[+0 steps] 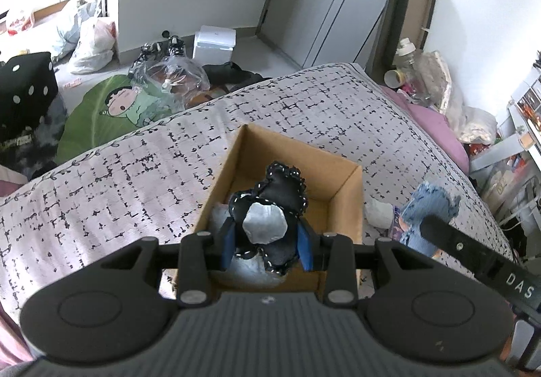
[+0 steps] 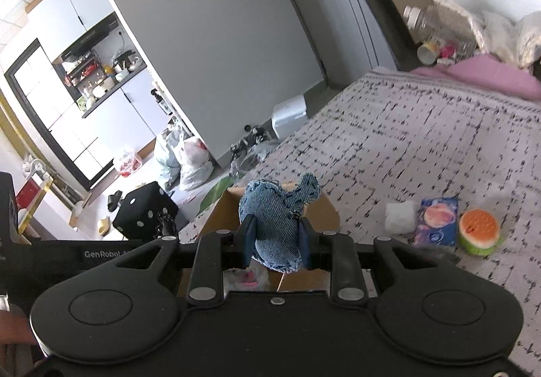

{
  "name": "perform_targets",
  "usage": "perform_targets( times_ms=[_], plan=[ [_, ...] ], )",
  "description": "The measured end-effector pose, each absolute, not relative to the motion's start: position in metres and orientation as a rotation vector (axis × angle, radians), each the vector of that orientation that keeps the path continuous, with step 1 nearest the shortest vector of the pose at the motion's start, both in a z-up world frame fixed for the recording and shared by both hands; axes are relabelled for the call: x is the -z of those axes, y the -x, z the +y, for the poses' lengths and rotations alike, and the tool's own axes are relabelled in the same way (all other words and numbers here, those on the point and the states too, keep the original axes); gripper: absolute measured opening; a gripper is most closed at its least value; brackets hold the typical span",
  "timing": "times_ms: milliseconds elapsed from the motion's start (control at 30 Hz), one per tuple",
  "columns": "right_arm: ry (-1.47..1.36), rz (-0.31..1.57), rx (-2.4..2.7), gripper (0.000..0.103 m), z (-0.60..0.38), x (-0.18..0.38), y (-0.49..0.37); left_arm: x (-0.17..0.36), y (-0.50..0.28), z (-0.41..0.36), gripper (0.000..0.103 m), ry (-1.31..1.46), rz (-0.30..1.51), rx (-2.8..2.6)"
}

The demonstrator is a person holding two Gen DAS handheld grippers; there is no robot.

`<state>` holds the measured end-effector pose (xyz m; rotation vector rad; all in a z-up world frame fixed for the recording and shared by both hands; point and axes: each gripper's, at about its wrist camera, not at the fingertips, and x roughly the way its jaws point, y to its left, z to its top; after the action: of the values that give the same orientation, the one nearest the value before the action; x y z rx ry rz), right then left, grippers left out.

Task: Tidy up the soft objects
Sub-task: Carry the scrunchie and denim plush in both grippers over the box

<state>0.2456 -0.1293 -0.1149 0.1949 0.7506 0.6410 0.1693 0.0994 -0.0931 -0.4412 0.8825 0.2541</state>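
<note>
My left gripper (image 1: 267, 243) is shut on a black soft toy (image 1: 270, 204) with white stitching and a silver patch, held above the open cardboard box (image 1: 348, 204) on the bed. A white soft item (image 1: 250, 270) lies inside the box. My right gripper (image 2: 276, 242) is shut on a blue denim soft toy (image 2: 274, 218), held over the box's edge (image 2: 324, 211); this toy also shows in the left wrist view (image 1: 426, 211). A white soft piece (image 2: 400, 217), a blue packet (image 2: 438, 220) and an orange-and-green squishy toy (image 2: 479, 231) lie on the bed to the right.
The bed has a patterned cover (image 1: 118, 181) and a pink sheet (image 2: 480, 73) at its far end. On the floor are a black dice cushion (image 1: 27, 86), a green cartoon mat (image 1: 111, 106), plastic bags (image 1: 91, 42) and a white box (image 1: 214, 44).
</note>
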Motion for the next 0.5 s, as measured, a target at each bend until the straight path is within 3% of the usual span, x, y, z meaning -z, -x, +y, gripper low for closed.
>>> perform_targets(
  times_ms=[333,500],
  plan=[
    [-0.173,0.862,-0.695,0.027,-0.106,0.13,-0.245,0.106,-0.176,0.111,0.036,0.477,0.903,-0.222],
    [-0.143,0.93,-0.731,0.039,-0.095,0.139,-0.237,0.109,-0.178,0.113,0.036,0.483,0.912,-0.21]
  ],
)
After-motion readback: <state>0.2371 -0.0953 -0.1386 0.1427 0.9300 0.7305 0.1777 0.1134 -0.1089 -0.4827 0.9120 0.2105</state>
